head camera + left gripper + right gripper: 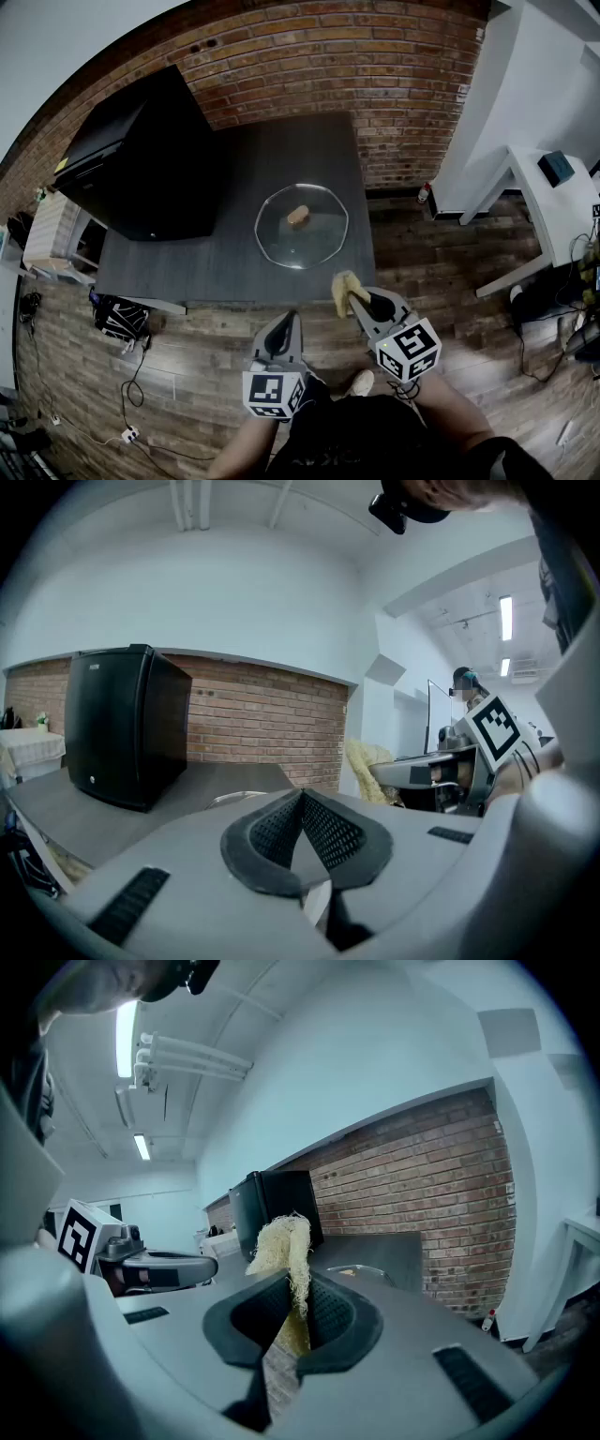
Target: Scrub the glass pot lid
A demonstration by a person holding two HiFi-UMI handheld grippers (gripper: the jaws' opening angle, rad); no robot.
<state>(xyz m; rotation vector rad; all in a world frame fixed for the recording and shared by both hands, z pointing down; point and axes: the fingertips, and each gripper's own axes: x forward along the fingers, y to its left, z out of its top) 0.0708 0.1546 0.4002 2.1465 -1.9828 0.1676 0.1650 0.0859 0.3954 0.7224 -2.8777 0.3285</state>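
Note:
The glass pot lid [301,225] lies flat on the dark grey table [234,253], its tan knob at the centre. Its rim shows low in the left gripper view [236,799] and the right gripper view [361,1272]. My right gripper [357,297] hangs just off the table's near edge, shut on a pale yellow fibrous scrubber [343,291]; the scrubber [284,1255] sticks up from between the jaws. My left gripper [283,330] is nearer to me, in front of the table, shut with nothing in it [302,810].
A black cabinet [150,155] stands on the table's left part. A brick wall [375,56] runs behind the table. A white table [548,202] stands at the right. Cables and a power strip [127,436] lie on the wooden floor at the left.

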